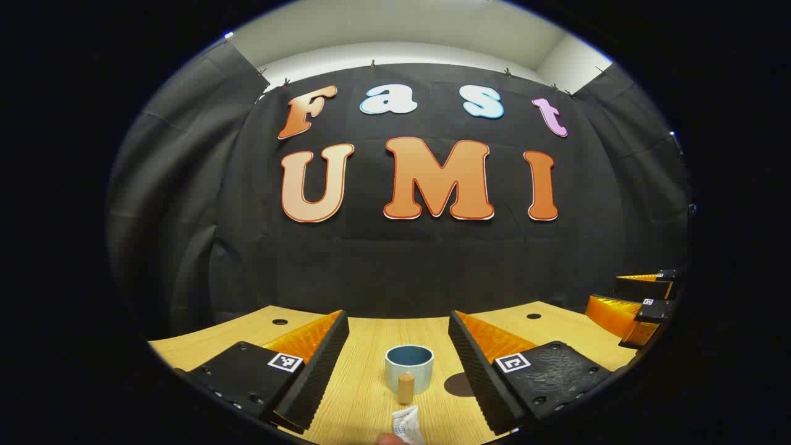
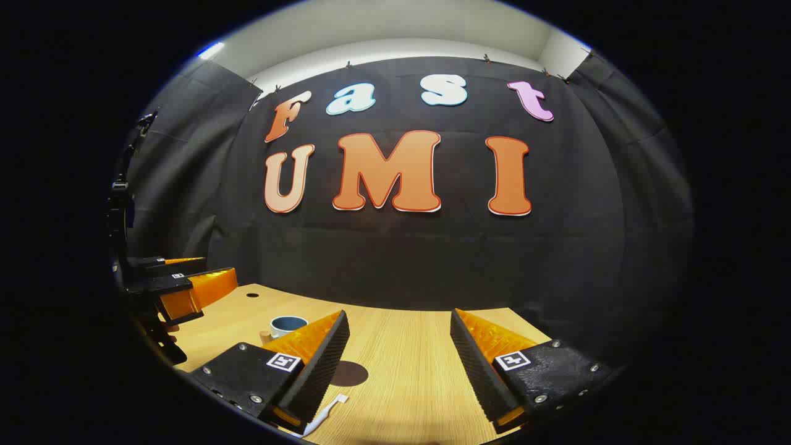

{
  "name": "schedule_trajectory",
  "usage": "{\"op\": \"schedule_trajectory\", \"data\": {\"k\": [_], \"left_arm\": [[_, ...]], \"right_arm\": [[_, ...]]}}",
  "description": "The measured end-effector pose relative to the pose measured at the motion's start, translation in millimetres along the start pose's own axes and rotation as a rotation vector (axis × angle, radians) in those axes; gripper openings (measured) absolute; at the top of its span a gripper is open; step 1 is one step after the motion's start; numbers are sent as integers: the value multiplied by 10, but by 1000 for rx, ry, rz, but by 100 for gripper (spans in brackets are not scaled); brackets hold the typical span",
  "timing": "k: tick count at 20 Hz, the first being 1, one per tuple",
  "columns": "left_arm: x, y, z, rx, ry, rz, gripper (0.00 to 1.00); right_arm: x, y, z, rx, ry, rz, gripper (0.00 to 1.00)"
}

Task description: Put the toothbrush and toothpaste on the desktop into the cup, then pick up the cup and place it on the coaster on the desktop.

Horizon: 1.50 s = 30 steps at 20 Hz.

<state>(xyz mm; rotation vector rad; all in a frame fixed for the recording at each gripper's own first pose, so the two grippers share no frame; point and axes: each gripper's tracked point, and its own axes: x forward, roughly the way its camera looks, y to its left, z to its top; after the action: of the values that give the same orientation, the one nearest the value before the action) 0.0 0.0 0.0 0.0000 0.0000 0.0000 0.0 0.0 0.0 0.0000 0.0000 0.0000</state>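
Even overhead light, bright on tabletop point(image 1: 364, 383), dim on black cloth. Soft shadows, no glare. Sharp centre; strong fisheye bending at edges.

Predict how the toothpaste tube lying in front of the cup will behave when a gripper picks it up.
The toothpaste tube has a flat crimped end, so it probably dents under squeezing. Its round wooden-looking cap might let it roll slightly. It looks small beside the cup, so likely light.

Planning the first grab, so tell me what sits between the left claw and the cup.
In the left gripper view, a small wooden cylinder stands against the cup's near side, with the toothpaste tube closer still to the open left claw.
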Motion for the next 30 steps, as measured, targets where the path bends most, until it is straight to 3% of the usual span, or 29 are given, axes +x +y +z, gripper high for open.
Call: {"op": "schedule_trajectory", "data": {"k": [18, 21, 25, 30], "left_arm": [[-7, 5, 0, 10, 2, -2, 100], [-48, 0, -65, 11, 40, -9, 97], [-177, -3, -199, 18, 124, -23, 100], [-374, 7, -400, 20, 265, -33, 97]], "right_arm": [[3, 113, -42, 13, 18, 9, 98], [-9, 169, -123, 17, 47, 19, 98], [-45, 262, -334, 40, 147, 39, 100], [-155, 443, -830, 83, 360, 75, 96]]}}
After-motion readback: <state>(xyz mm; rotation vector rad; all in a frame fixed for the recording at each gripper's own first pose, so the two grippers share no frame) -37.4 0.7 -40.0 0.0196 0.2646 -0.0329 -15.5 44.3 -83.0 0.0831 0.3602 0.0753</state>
